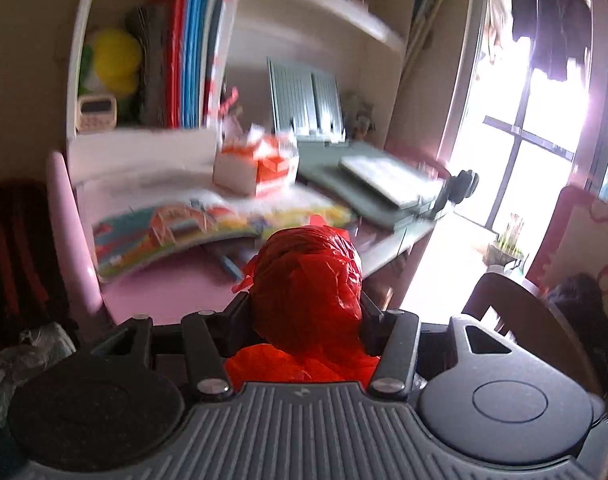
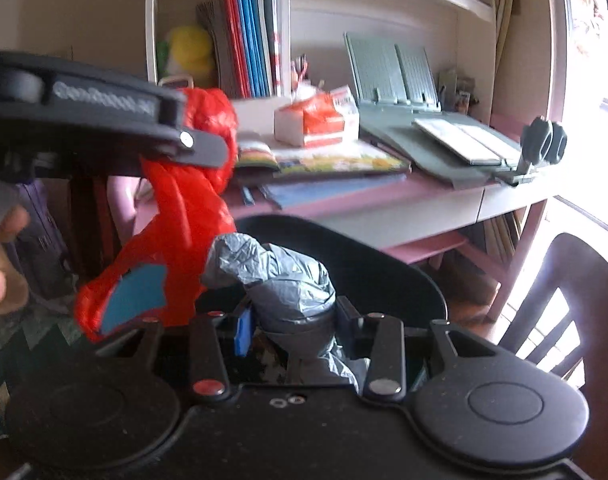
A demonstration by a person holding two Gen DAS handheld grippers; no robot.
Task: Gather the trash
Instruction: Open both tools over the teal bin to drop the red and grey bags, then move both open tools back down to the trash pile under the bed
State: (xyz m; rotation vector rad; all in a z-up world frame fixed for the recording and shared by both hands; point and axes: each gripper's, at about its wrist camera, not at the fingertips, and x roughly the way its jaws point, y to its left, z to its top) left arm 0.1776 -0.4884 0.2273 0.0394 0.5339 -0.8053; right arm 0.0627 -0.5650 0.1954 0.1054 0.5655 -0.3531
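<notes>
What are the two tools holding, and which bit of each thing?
The left tool pinches a crumpled red plastic bag at its bunched top. The right tool pinches a grey plastic bag at its gathered neck.

A pink desk [image 2: 404,196] stands against the wall. On it, toward the back, sits an orange-and-white box [image 2: 318,122]; just in front of the box lies a colourful picture book [image 2: 336,162]. Right of the box rests a grey-green book stand [image 2: 424,120]. Above the desk, a shelf cubby holds upright red and blue folders [image 2: 250,36] and a yellow plush toy [image 2: 190,50]. A dark wooden chair [image 2: 564,304] stands right of the desk.
</notes>
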